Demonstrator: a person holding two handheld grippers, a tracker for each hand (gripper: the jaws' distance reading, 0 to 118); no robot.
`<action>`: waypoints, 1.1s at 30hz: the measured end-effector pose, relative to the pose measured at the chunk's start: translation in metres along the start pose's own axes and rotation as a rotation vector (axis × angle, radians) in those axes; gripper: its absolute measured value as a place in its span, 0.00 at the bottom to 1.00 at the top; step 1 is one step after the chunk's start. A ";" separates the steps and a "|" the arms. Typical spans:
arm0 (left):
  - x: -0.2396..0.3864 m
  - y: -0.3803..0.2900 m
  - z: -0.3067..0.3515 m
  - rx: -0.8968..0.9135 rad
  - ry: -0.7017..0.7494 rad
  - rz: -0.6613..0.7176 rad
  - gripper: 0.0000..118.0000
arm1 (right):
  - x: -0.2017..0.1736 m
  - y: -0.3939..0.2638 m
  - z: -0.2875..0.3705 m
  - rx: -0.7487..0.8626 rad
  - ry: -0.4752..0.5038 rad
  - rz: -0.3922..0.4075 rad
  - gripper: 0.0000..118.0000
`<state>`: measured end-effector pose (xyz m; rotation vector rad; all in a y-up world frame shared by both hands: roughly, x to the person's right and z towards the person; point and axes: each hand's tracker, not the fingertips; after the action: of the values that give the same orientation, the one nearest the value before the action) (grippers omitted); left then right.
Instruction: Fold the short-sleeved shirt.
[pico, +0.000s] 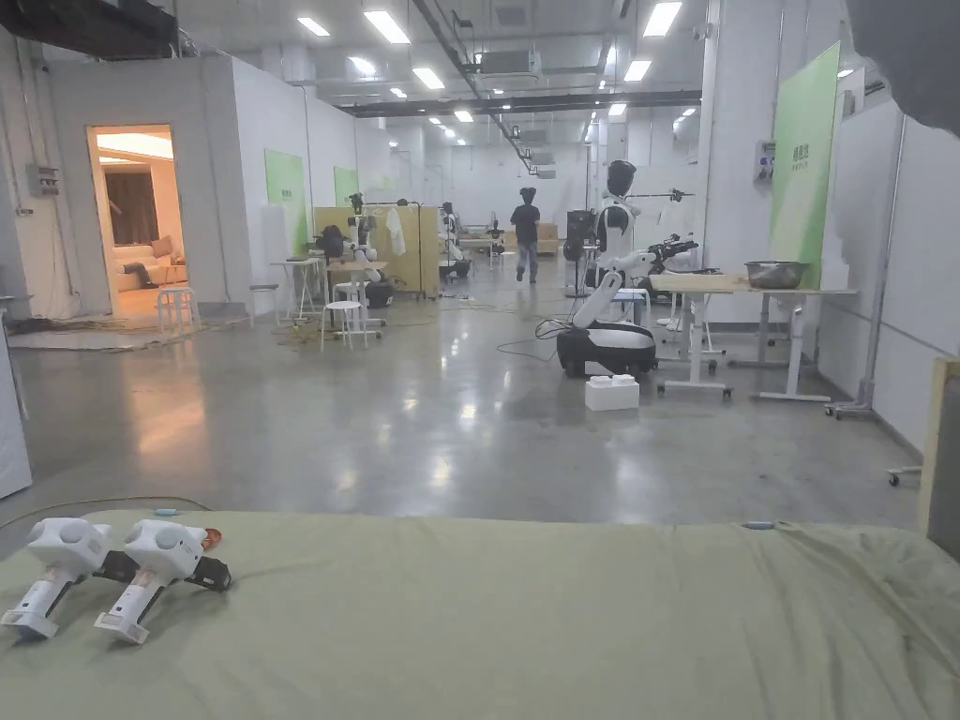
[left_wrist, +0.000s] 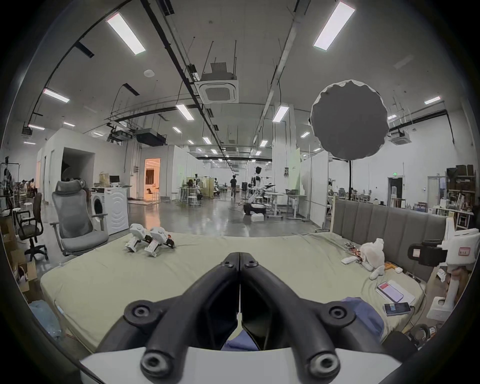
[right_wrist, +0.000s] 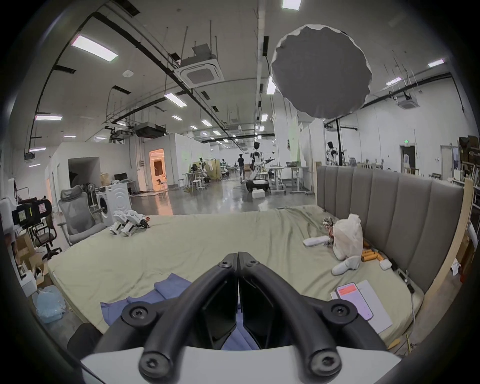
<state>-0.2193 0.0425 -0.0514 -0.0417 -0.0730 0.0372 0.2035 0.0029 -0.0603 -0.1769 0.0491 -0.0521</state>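
Shirt, blue, lies on bed; L tool & R tool closed, empty.

No lettering was legible; marks on the far green wall panel were too small to read.

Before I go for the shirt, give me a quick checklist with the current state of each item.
1. Left gripper jaws empty: ok, shut on nothing.
2. Right gripper jaws empty: ok, shut on nothing.
3. Jaws open for grasping: not ok, both shut.
4. Blue shirt on the bed: ok.
5. Shirt spread flat: not ok, bunched.
6. Phone apart from the shirt: ok.
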 end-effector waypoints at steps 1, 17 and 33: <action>0.002 0.000 0.001 -0.011 -0.012 0.001 0.00 | -0.001 0.000 0.001 0.005 0.001 0.002 0.00; 0.019 0.006 -0.006 -0.010 -0.063 -0.113 0.00 | -0.003 0.002 0.003 0.016 0.001 0.002 0.00; 0.022 -0.077 -0.151 -0.501 -0.269 0.077 0.65 | 0.022 -0.038 -0.010 -0.118 -0.042 -0.069 0.00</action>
<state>-0.1838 -0.0395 -0.1970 -0.5413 -0.3493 0.1011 0.2235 -0.0374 -0.0646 -0.2977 0.0041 -0.1148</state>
